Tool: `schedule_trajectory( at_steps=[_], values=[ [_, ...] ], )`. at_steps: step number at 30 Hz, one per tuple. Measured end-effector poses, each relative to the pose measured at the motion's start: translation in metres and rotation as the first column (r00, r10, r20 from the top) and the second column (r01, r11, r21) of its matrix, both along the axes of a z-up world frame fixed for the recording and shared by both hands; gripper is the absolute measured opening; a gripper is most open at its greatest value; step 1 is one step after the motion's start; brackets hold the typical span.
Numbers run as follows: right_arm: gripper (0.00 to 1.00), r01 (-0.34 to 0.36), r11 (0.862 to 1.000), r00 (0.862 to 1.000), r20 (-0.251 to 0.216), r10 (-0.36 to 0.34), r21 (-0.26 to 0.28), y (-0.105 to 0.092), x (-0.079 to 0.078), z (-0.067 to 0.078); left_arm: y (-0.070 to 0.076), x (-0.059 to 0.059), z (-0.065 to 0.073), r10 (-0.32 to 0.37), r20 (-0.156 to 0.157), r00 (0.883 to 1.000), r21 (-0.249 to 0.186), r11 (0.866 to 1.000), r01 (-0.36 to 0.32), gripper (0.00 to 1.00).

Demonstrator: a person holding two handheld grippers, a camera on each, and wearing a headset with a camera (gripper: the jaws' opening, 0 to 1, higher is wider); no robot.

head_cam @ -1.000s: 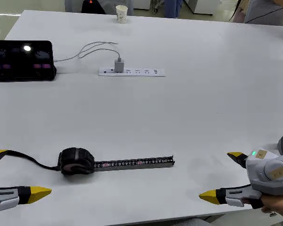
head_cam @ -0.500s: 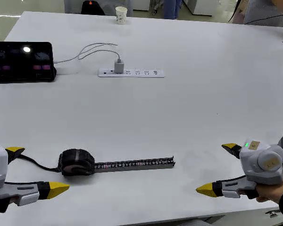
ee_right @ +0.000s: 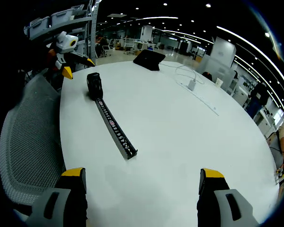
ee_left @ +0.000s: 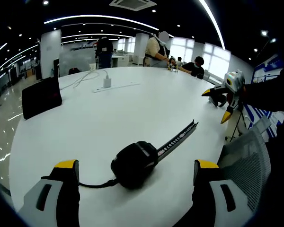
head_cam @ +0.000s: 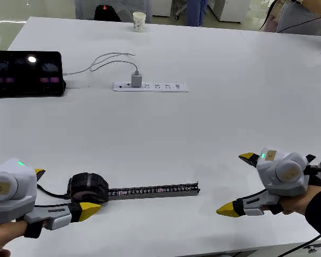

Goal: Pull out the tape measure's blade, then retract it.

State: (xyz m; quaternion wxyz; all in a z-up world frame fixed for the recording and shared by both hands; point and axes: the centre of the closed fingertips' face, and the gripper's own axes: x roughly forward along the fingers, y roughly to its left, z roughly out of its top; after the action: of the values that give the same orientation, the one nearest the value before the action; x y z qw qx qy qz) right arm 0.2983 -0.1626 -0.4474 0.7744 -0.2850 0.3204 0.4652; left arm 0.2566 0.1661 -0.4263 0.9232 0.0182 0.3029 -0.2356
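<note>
Both pairs of jaws are spread wide and hold nothing. Your left gripper (head_cam: 64,191) brackets the tape measure case (head_cam: 88,187), and your right gripper (head_cam: 236,183) hangs well past the blade's far end. The blade (head_cam: 155,190) lies drawn out flat on the white table (head_cam: 203,123), so the pull looks done and the retract is left. The case is a rounded black puck, rubbery-looking, with a black cord strap (head_cam: 51,193) trailing behind it. The blade is a thin, stiff dark strip with pale markings, ending in a small hook (head_cam: 196,187). Far beyond the case sit a white power strip (head_cam: 150,86) and a glossy dark tablet (head_cam: 25,73).
</note>
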Motion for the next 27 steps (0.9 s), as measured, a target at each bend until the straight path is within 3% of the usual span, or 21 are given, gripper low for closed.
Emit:
schedule_trajectory(
  at_steps=[3,5,9,13,16,19,22,25,27],
  values=[
    [0.99,-0.026,0.999,1.0,-0.009,0.026,-0.024,0.002,0.003,-0.001,-0.005,0.002,-0.001,-0.007,0.035,0.999,0.039,0.999,0.006,0.9],
    [0.99,-0.041,0.999,0.999,-0.02,0.041,-0.034,0.006,0.005,-0.001,-0.013,0.0,-0.005,-0.019,0.026,0.999,0.032,0.999,0.018,0.98],
    [0.99,-0.083,0.995,0.996,-0.033,0.081,-0.057,0.012,0.008,-0.004,-0.018,0.003,-0.01,0.002,0.013,1.0,0.044,0.999,-0.002,0.99],
    [0.99,-0.145,0.988,0.989,-0.029,0.144,-0.053,0.022,0.01,-0.004,-0.017,0.012,-0.013,0.098,0.006,0.995,-0.005,0.995,-0.098,0.99],
    [0.99,-0.165,0.984,0.986,-0.043,0.163,-0.064,0.026,0.011,-0.008,-0.018,0.019,-0.015,0.133,0.045,0.99,-0.015,0.991,-0.132,0.99],
    [0.99,-0.201,0.976,0.979,-0.057,0.197,-0.08,0.03,0.012,-0.013,-0.02,0.023,-0.016,0.208,0.052,0.977,-0.05,0.977,-0.206,0.99],
    [0.99,-0.22,0.971,0.975,-0.067,0.214,-0.092,0.034,0.015,-0.017,-0.021,0.023,-0.018,0.253,0.053,0.966,-0.052,0.967,-0.25,0.99],
    [0.99,-0.231,0.968,0.971,-0.083,0.223,-0.097,0.038,0.017,-0.019,-0.016,0.026,-0.02,0.286,0.1,0.953,0.008,0.958,-0.288,0.99],
    [0.99,-0.247,0.964,0.967,-0.087,0.238,-0.102,0.042,0.018,-0.02,-0.018,0.027,-0.021,0.295,0.115,0.949,0.017,0.954,-0.299,0.99]
  ],
)
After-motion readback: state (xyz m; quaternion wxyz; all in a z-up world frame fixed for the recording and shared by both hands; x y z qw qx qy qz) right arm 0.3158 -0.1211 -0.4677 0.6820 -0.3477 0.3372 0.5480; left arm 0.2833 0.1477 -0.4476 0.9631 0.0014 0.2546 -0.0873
